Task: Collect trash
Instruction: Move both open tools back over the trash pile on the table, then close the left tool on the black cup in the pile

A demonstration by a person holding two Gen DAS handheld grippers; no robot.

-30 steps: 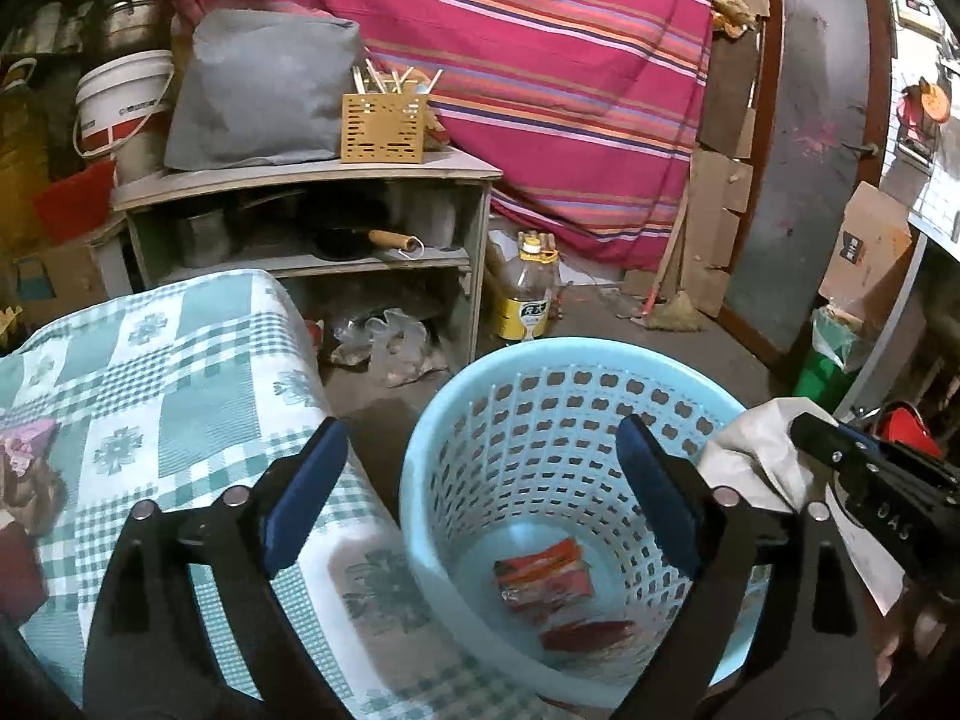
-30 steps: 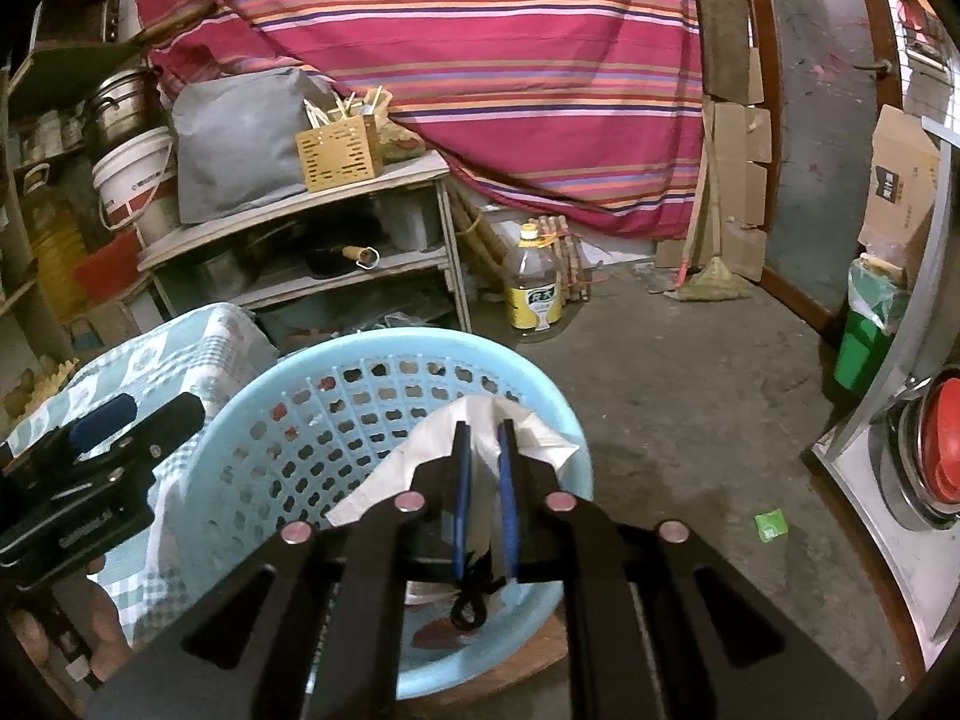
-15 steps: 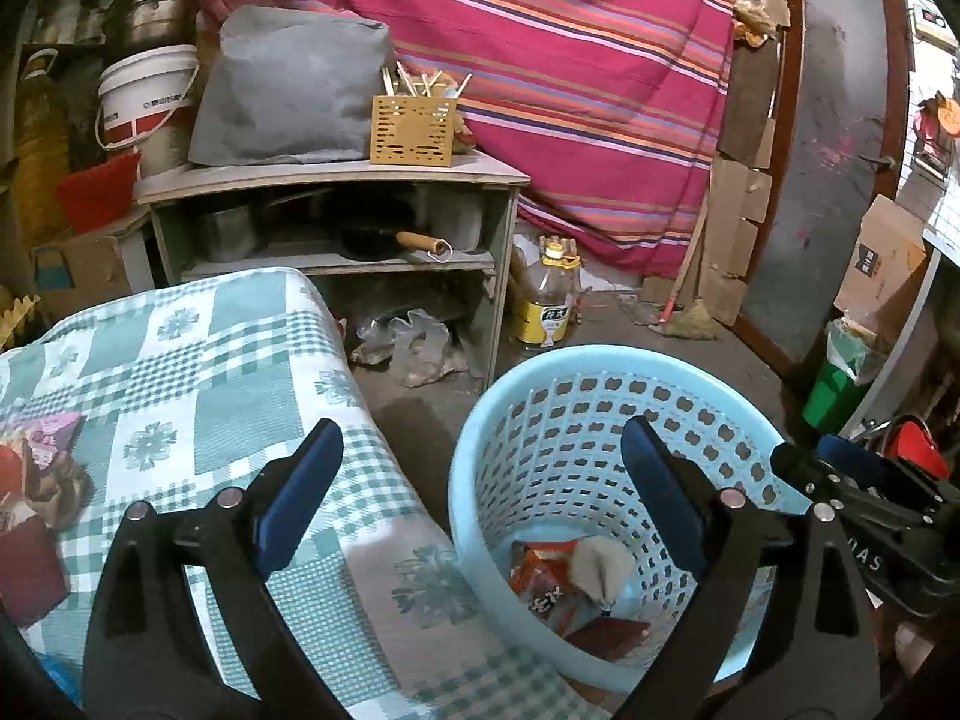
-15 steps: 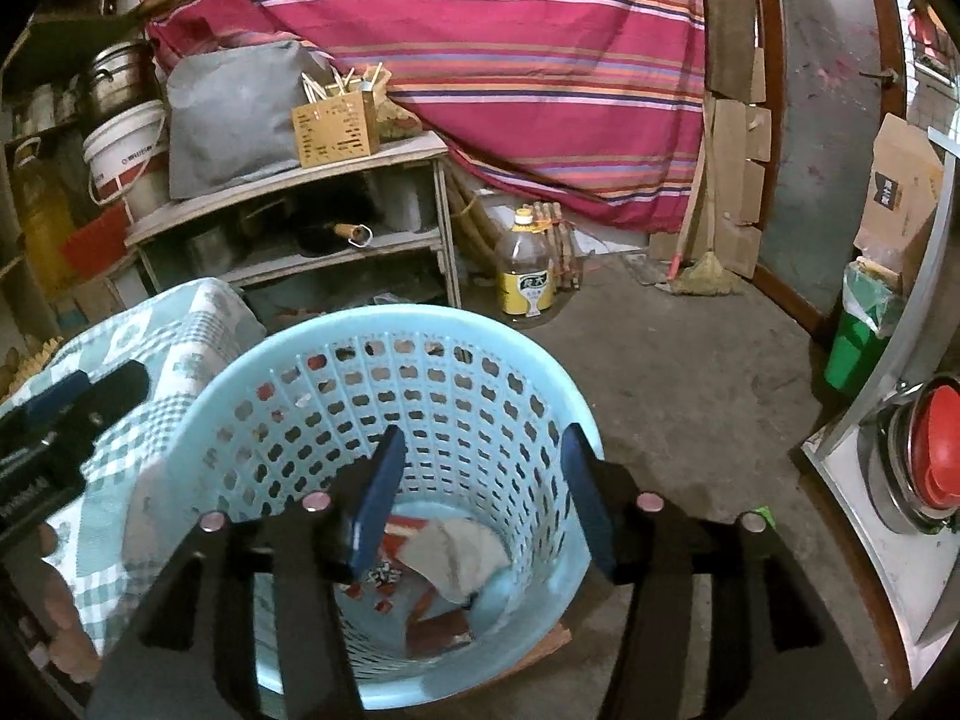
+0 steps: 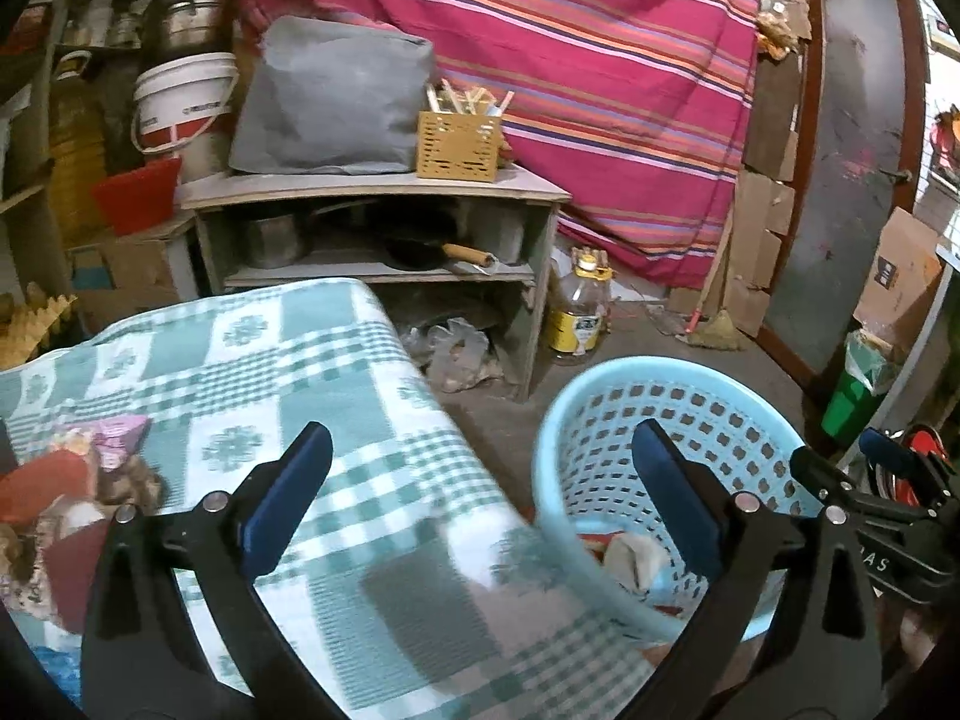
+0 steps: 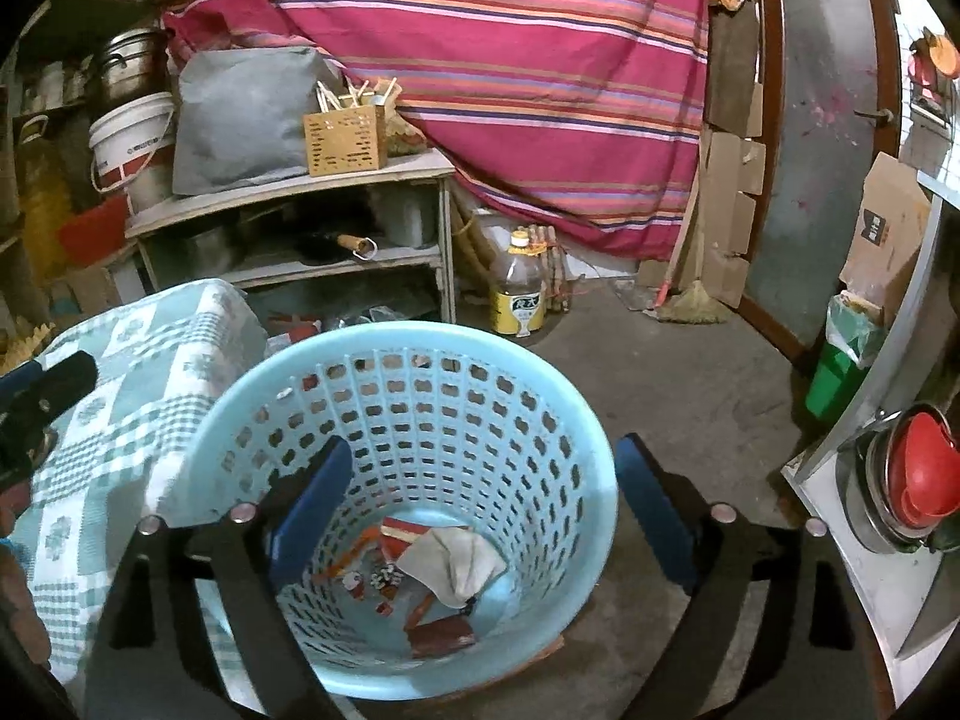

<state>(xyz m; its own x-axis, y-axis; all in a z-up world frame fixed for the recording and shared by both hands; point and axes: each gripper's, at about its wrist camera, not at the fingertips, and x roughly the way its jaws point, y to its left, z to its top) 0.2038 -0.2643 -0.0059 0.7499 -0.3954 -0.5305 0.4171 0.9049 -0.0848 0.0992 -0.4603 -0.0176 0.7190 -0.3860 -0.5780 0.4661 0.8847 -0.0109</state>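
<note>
Over the pale blue perforated plastic basket [image 6: 420, 480] your right tongs [image 6: 480, 504] hang spread wide and empty; that view looks straight down on a crumpled whitish cloth-like wad [image 6: 453, 564] among red wrappers [image 6: 444, 636] at the bottom. Your left tongs [image 5: 480, 498] gape empty above the green-checked desk [image 5: 336, 372], and only that view shows reddish wrapper litter [image 5: 66, 516] waiting at the desk's left.
</note>
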